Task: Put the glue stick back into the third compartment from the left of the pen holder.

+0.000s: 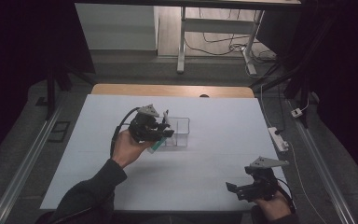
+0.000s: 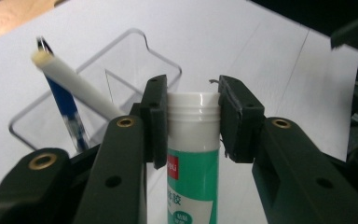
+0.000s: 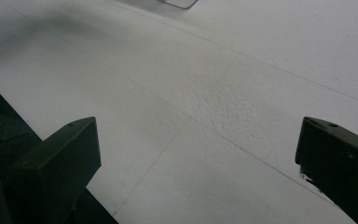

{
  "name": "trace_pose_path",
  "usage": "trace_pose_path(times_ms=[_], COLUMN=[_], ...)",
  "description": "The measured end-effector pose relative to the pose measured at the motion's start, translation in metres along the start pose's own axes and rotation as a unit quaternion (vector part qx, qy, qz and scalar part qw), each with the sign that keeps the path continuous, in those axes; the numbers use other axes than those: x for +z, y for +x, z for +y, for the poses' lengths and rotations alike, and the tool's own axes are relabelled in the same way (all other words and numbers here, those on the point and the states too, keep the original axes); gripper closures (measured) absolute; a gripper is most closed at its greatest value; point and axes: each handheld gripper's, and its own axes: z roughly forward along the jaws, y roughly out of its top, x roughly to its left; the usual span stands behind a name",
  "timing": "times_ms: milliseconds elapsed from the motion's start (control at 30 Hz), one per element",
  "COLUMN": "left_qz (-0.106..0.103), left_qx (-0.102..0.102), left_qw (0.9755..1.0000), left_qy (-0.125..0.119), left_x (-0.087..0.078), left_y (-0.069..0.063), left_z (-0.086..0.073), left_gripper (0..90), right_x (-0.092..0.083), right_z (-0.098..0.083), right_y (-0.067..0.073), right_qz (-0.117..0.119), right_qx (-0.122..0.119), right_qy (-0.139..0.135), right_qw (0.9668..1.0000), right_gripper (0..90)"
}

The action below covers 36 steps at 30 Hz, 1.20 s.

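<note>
White sheeting covers the surface point(image 1: 205, 177) in front of you, with dark floor and metal table legs beyond its far edge. Near the middle of the surface stands a clear plastic pen holder point(image 1: 179, 131) with divided compartments. It already holds a blue pen point(image 2: 65, 105) and a white marker point(image 2: 74, 81), both leaning.

Your left gripper point(image 2: 193, 119) has its jaws closed partway on a glue stick point(image 2: 193, 154), held raised above the surface just beside the holder's near side. The pads press on the white threaded neck at the top of the tube, with the green labelled body hanging below them. In the high view the left gripper point(image 1: 161, 133) sits over the holder's near left corner, and the glue stick point(image 1: 156, 146) pokes out beneath it, tilted.

Your right gripper point(image 3: 198, 154) rests near the near right corner of the surface, jaws wide apart and holding nothing. The high view shows the right gripper point(image 1: 244, 189) well apart from the holder.

Expect the glue stick to feel light and rigid. Its smooth plastic is likely slippery, and the ridged neck probably gives the pads more bite than the glossy label would. A grip this near the top may let the tube swing, so a firm, even squeeze seems wise. The thin clear walls of the holder look easy to nudge aside.
</note>
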Motion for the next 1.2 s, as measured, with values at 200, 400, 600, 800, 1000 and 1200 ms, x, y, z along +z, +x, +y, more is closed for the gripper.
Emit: trace_pose_path(times_ms=[200, 400, 600, 800, 1000, 1200], left_qz=[0.011, 0.014, 0.009, 0.009, 0.017, 0.023], left_qx=[0.006, 0.007, 0.004, 0.011, 0.026, 0.043], left_qw=[0.9999, 0.9995, 0.9993, 0.9988, 0.9981, 0.9971], left_qy=[-0.011, -0.028, -0.037, -0.047, -0.054, -0.059], left_x=[0.007, 0.017, 0.031, 0.044, 0.058, 0.070], left_y=[0.004, 0.009, 0.014, 0.016, 0.016, 0.016], left_z=[0.015, 0.026, 0.037, 0.047, 0.054, 0.060], left_gripper=[65.3, 65.2, 65.2, 65.2, 65.2, 65.2], right_x=[0.000, 0.000, 0.000, -0.001, -0.001, -0.001], right_z=[0.000, 0.000, 0.000, 0.000, -0.001, -0.001], right_y=[0.000, 0.000, -0.001, -0.001, -0.001, -0.002], right_qz=[0.000, 0.002, 0.005, 0.008, 0.010, 0.014], right_qx=[0.001, 0.001, 0.003, 0.003, 0.003, 0.003], right_qy=[0.000, 0.000, -0.001, -0.002, -0.002, -0.002], right_qw=[1.0000, 1.0000, 1.0000, 1.0000, 0.9999, 0.9999], right_gripper=[0.0, 0.0, 0.0, 0.0, 0.0, 0.0])
